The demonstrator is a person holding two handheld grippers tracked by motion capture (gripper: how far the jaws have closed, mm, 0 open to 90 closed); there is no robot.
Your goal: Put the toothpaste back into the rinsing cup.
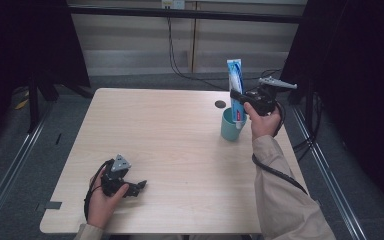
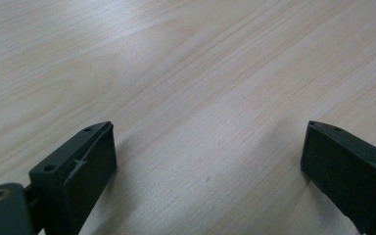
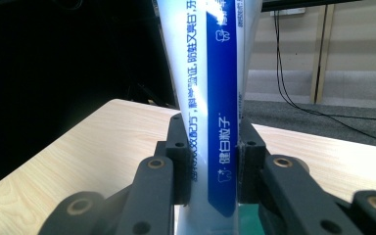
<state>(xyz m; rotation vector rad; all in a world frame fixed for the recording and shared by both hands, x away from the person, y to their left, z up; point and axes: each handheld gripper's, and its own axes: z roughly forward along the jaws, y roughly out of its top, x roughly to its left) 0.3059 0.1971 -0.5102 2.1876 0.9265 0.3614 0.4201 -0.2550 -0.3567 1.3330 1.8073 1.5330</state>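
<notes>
Pale wood desk (image 1: 180, 150): the right gripper (image 3: 208, 161) clamps an upright blue-and-white toothpaste tube (image 1: 235, 85) whose lower end sits in the teal plastic cup (image 1: 228, 127). Likely placing or withdrawing it; next, steady vertical travel. The left gripper (image 2: 208, 161) rests wide apart, holding nothing.

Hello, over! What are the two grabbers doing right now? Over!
Right gripper shut on toothpaste tube, standing in teal cup. Left gripper open, resting on table. Nothing in the way.

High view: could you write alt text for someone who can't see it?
A person's right gripper holds a toothpaste tube upright in a teal cup on a wooden table. The left gripper rests open near the front edge.
</notes>
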